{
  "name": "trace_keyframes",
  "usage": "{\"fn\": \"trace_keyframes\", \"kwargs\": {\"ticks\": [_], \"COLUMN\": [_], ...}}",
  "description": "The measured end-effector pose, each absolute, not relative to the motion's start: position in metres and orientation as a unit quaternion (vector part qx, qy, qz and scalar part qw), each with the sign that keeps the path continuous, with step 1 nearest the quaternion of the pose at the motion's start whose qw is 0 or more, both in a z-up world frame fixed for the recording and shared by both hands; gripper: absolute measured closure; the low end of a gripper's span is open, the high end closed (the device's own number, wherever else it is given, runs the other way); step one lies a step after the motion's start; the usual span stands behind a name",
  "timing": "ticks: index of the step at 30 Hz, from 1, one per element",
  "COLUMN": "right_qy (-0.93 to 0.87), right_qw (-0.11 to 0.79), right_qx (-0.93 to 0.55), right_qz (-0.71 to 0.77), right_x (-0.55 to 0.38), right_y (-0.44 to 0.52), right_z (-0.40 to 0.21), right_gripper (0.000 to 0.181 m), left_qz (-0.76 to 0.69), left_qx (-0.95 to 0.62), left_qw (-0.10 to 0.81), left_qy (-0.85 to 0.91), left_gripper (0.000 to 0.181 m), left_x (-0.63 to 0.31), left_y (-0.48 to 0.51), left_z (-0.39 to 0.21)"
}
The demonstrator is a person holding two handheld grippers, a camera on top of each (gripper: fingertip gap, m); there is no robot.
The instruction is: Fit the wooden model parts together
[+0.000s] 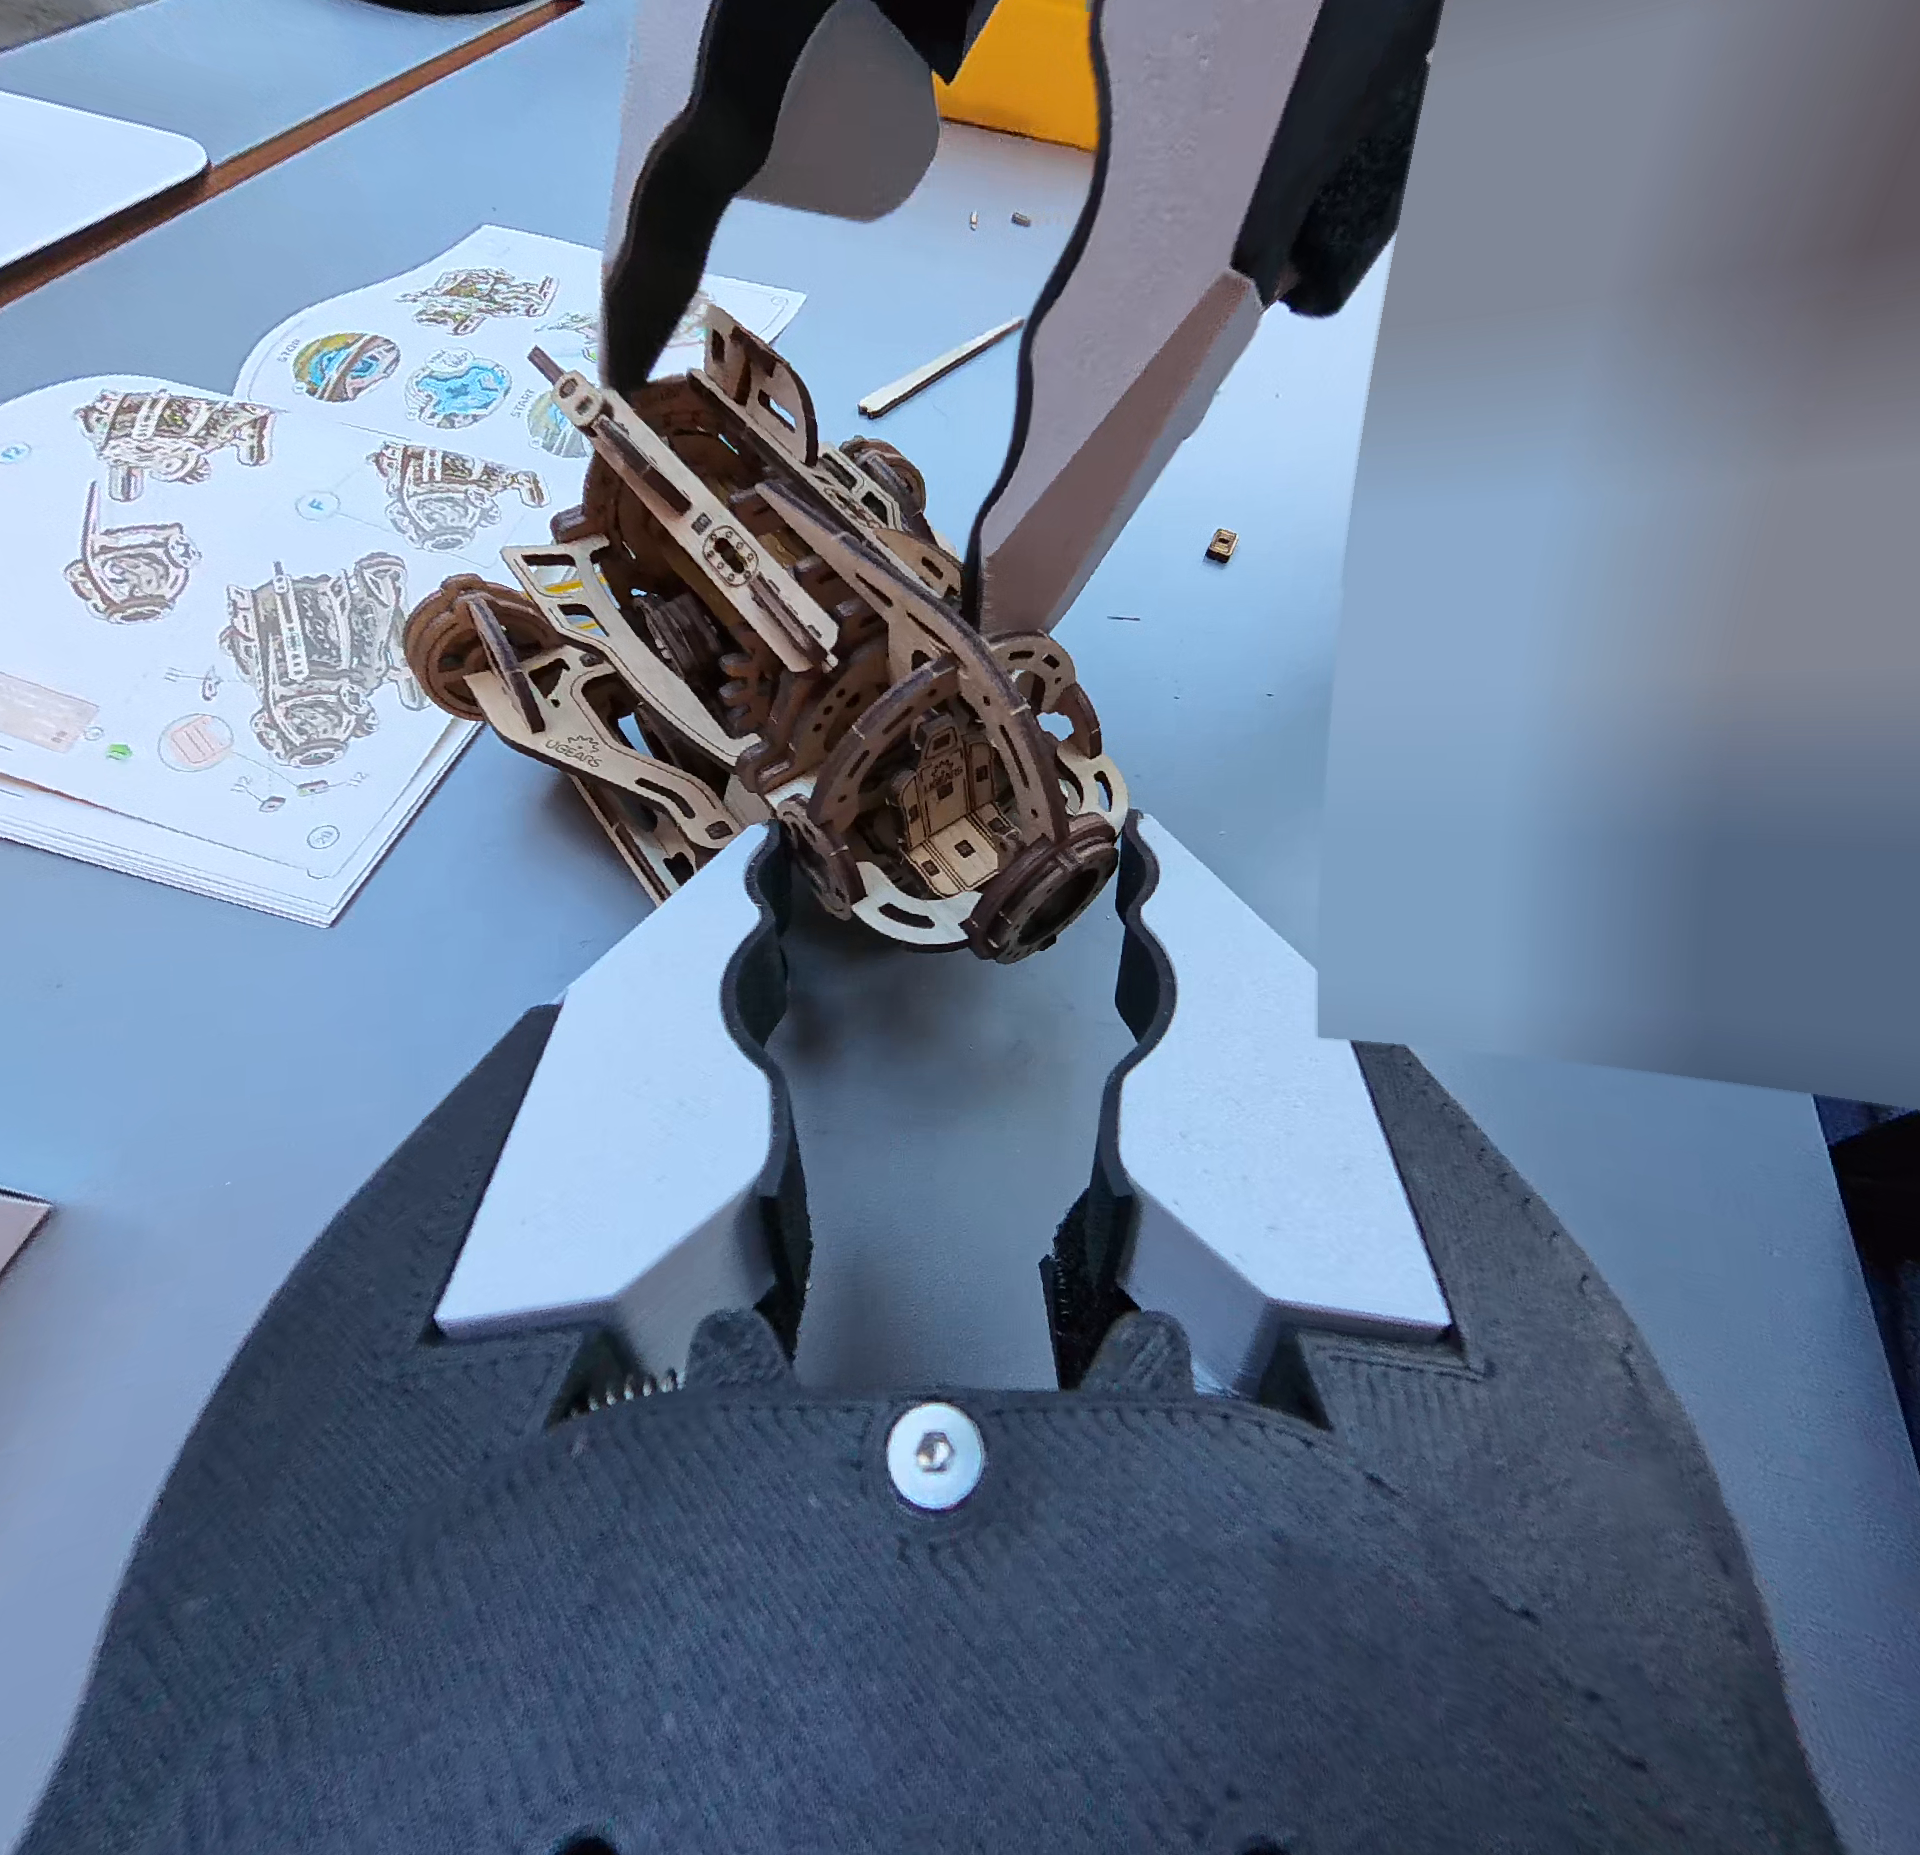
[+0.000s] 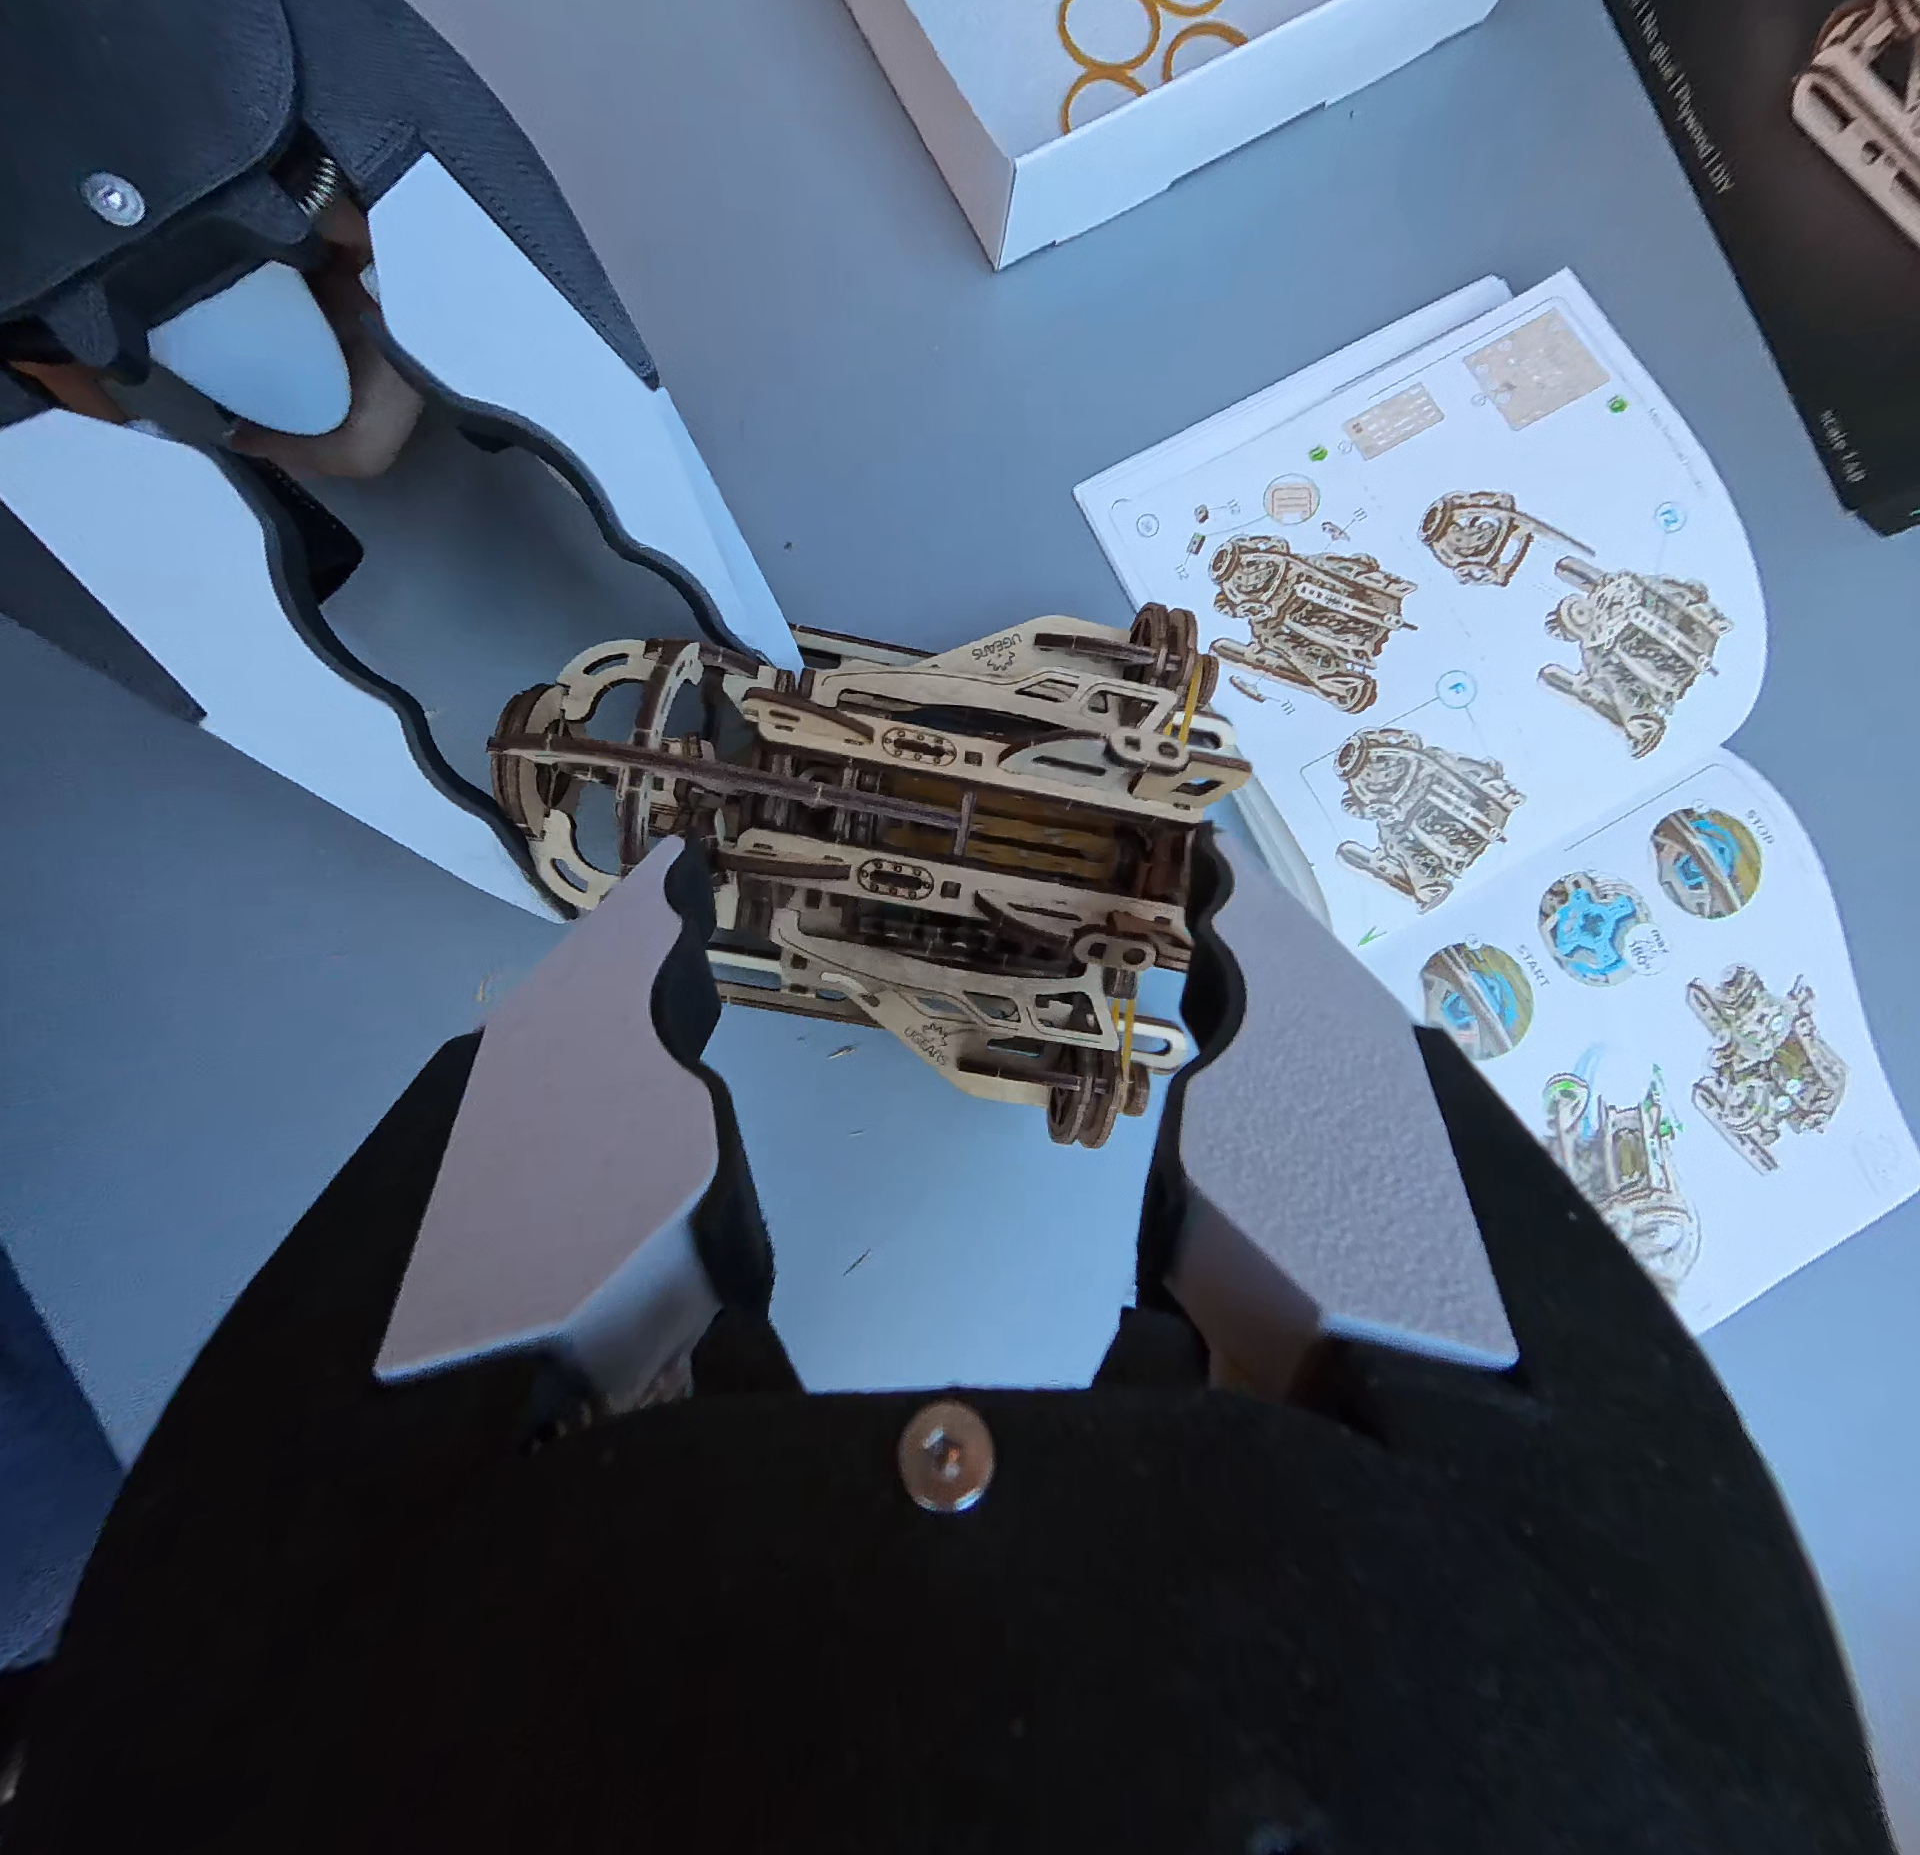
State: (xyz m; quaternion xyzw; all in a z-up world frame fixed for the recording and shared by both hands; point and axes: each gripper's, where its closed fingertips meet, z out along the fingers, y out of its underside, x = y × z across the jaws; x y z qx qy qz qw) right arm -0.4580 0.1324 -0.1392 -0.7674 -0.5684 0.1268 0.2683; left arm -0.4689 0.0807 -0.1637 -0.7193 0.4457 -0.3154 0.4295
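- A grey table (image 2: 935, 434) fills both views, with the wooden model (image 2: 883, 839) at centre frame, lying on its side.
- Right gripper (image 2: 940, 875): fingers clamped across the model's body.
- Left gripper (image 1: 945, 860): fingers around the model's rounded nose; whether they press it I cannot tell.
- An open instruction booklet (image 2: 1538, 766) lies right of centre, its near edge under the model; a white box (image 2: 1132, 153) of yellow rings sits at the top.
- A dark box (image 2: 1766, 195) is cut off at the upper right; a blur covers the left view's right side.
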Motion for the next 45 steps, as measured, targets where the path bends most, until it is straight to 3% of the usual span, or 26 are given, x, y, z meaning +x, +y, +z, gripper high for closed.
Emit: {"fn": "trace_keyframes", "kwargs": {"ticks": [7, 20, 45], "right_qy": [-0.588, -0.650, -0.691], "right_qw": [0.365, 0.475, 0.456], "right_qx": [-0.715, -0.587, -0.548], "right_qz": [0.100, 0.086, 0.120], "right_x": [-0.461, -0.469, -0.469], "right_y": [0.134, 0.112, 0.099], "right_z": [-0.129, -0.125, -0.123], "right_gripper": [0.093, 0.138, 0.158], "left_qz": [-0.319, -0.315, -0.318], "left_qx": [-0.719, -0.720, -0.718], "left_qw": [0.429, 0.430, 0.428], "left_qy": [0.444, 0.444, 0.447], "left_gripper": [0.120, 0.120, 0.120], "left_x": [-0.469, -0.469, -0.468], "left_y": [0.081, 0.081, 0.081], "left_z": [-0.163, -0.164, -0.164]}}
